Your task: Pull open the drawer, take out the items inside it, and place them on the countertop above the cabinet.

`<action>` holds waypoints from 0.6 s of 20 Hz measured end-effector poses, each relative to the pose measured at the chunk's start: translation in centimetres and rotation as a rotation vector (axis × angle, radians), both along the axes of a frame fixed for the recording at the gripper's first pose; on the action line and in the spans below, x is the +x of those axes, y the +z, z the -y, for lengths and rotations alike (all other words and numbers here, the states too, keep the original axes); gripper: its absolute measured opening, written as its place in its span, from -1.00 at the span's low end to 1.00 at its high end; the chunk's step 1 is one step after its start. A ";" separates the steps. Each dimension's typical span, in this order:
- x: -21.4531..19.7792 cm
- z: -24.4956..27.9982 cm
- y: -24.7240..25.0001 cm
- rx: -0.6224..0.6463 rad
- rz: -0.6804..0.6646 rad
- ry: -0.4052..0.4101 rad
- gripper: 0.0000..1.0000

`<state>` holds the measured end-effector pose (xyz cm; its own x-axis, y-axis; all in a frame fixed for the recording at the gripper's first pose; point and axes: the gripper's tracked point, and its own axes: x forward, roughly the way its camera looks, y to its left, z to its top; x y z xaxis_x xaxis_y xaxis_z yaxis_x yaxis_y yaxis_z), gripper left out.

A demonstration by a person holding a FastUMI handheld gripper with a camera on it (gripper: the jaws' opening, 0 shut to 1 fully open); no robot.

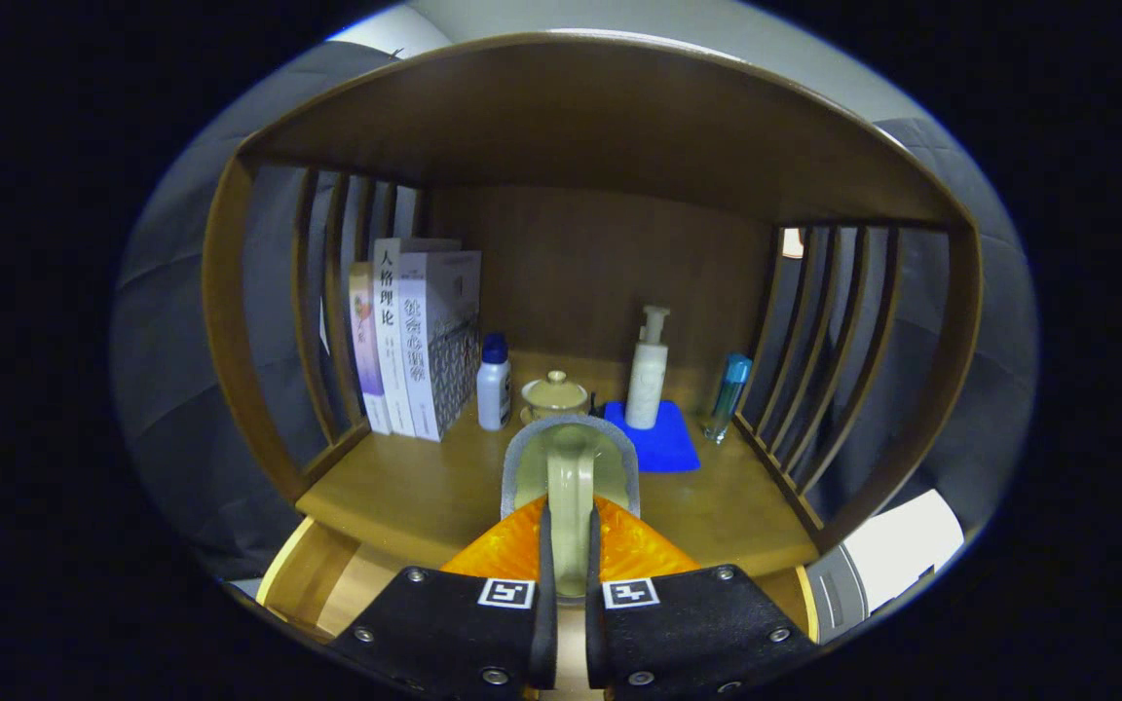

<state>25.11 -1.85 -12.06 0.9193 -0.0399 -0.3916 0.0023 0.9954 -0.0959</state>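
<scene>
Pale-green cup handle (569,506) is pinched between the nearly closed fingers (543,574).

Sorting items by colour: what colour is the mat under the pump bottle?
Blue mat, seen in the gripper view.

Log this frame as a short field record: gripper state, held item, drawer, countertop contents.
gripper: shut on the scoop's handle, both fingers pressing it
held item: pale green scoop, raised just ahead of the fingers
drawer: open, below the fingers
countertop: books, small white bottle, lidded cup, pump bottle on blue cloth, blue-capped tube
orange item: behind the fingers, identity unclear
</scene>
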 end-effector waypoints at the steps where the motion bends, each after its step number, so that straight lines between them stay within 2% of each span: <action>1: 1.3 0.0 -0.4 0.003 -0.003 0.006 -0.77; 6: 5.7 0.1 -4.4 0.019 -0.090 0.024 -0.74; 10: 7.0 1.3 -7.6 0.027 -0.187 0.002 -0.65; 12: 8.0 1.3 -8.0 0.051 -0.174 0.011 -0.60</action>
<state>33.10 -3.11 -20.05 0.8376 -0.0065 -0.5463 -0.0204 0.9989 -0.0432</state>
